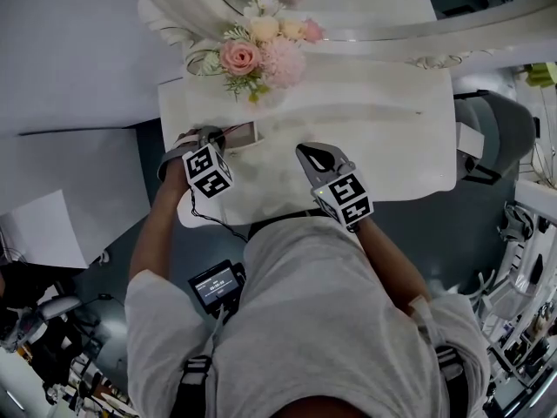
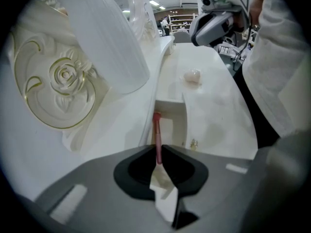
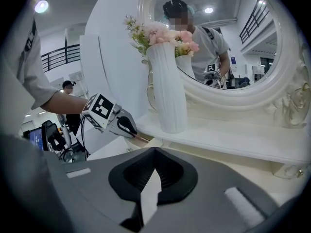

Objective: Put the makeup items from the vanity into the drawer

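Observation:
My left gripper (image 2: 158,150) is shut on the thin pink handle of a makeup brush (image 2: 157,129). The brush reaches forward and down into the open white drawer (image 2: 173,115) at the vanity's left end. In the head view the left gripper (image 1: 212,138) is at the drawer (image 1: 246,134), beside the flower vase. A pale pink makeup item (image 2: 193,75) lies on the vanity top (image 2: 214,106) further along. My right gripper (image 1: 305,153) hangs over the vanity's front middle, shut with nothing between its jaws (image 3: 154,150). From the right gripper view, the left gripper (image 3: 130,129) shows at the drawer.
A tall white ribbed vase (image 3: 167,91) of pink flowers (image 1: 252,55) stands on the raised shelf just behind the drawer. The oval mirror (image 3: 228,38) rises behind it. A carved white frame (image 2: 58,81) crowds the left gripper's left side. A grey chair (image 1: 500,133) stands at the vanity's right.

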The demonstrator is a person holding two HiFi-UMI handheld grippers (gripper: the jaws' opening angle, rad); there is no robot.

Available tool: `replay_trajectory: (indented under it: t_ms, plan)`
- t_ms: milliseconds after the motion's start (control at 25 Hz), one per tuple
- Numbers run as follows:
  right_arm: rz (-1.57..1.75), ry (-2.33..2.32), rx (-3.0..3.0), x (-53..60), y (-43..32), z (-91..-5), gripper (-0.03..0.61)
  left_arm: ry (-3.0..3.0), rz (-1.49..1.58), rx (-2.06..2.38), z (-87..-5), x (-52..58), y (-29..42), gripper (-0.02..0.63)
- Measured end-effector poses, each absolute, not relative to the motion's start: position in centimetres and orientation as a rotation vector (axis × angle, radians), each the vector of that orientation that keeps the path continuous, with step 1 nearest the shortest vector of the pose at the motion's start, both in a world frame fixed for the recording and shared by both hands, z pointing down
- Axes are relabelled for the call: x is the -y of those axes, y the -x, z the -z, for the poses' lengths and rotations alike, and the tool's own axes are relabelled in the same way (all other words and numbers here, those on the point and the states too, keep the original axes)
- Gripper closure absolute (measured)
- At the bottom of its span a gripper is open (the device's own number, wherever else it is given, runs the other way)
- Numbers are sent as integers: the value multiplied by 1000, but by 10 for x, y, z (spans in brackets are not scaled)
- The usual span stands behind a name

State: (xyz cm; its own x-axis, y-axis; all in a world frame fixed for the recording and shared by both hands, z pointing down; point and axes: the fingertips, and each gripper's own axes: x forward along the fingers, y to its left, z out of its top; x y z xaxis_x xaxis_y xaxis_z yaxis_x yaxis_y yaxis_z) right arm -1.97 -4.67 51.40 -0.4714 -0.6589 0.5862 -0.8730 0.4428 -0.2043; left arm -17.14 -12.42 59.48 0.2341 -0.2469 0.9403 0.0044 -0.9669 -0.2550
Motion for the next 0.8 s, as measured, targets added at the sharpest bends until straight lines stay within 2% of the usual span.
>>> replay_trajectory:
  t_ms: [800]
  plan:
    - [-716, -1319, 2259, 28, -9, -521, 579, 2261, 1893, -185, -595, 122, 172, 571]
